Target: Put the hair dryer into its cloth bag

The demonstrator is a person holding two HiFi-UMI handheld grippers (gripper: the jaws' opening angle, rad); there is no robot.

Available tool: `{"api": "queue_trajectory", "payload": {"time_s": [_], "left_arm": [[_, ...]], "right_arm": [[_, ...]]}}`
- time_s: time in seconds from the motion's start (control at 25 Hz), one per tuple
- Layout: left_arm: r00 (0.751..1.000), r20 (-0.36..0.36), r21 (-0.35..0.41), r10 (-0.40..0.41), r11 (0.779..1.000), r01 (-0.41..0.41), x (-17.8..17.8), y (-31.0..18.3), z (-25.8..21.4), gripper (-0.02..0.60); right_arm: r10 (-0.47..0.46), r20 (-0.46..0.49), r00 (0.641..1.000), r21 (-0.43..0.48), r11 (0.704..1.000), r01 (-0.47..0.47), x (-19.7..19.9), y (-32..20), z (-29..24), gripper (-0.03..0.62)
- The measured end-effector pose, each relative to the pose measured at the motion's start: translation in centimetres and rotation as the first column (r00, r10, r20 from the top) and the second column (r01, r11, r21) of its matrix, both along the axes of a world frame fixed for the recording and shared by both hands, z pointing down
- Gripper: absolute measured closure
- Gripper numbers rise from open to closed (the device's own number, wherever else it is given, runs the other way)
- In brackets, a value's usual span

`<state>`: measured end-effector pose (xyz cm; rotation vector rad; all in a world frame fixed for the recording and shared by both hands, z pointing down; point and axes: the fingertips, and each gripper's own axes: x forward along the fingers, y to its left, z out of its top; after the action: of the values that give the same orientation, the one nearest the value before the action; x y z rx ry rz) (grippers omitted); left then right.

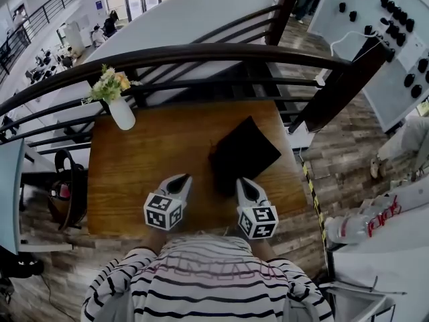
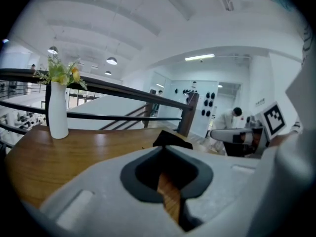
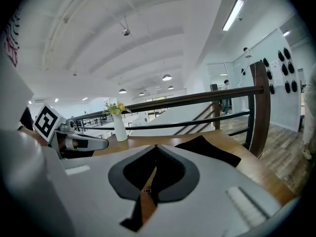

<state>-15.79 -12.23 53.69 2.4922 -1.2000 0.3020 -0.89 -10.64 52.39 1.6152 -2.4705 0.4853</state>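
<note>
the black cloth bag (image 1: 242, 154) lies flat on the wooden worktop (image 1: 147, 153), right of its middle. it is ahead of both tools. its near edge comes down just beside the tip of the right tool (image 1: 244, 182), and i cannot tell if they touch. the left tool (image 1: 182, 178) is a little apart from the bag, to its left.

the bag is turned cornerwise: one corner points away to the railing (image 1: 201, 56) and one points to the right edge of the worktop. its shape is almost square, so a long axis is hard to tell. what is inside it does not show.

in the left gripper view the jaws of the left tool (image 2: 165, 147) are closed together with nothing between them, and the bag (image 2: 172, 139) shows just over their tips. in the right gripper view the right tool (image 3: 155, 146) is also closed and empty, with the bag (image 3: 207, 149) ahead, to the right.

a white vase (image 1: 122, 113) with flowers stands at the far left corner, well apart from the bag.
</note>
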Motion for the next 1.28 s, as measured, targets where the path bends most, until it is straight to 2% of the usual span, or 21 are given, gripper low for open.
{"api": "queue_trajectory", "payload": {"time_s": [0.08,0.44,1.28], "left_arm": [[1.000,-0.006,0.005,0.002,1.000,-0.002,-0.1,0.1,-0.3,0.577],[1.000,-0.024,-0.004,0.000,1.000,0.000,-0.4,0.3,-0.7,0.577],[0.999,-0.046,0.014,0.006,1.000,-0.005,0.4,0.9,-1.5,0.578]], "right_arm": [[0.002,0.010,1.000,0.002,1.000,-0.002,0.0,0.1,-0.2,0.594],[0.030,0.053,0.998,0.020,0.999,-0.031,0.7,-0.1,-1.8,0.594],[0.082,0.059,0.995,0.078,0.993,-0.087,2.1,0.2,-3.6,0.594]]}}
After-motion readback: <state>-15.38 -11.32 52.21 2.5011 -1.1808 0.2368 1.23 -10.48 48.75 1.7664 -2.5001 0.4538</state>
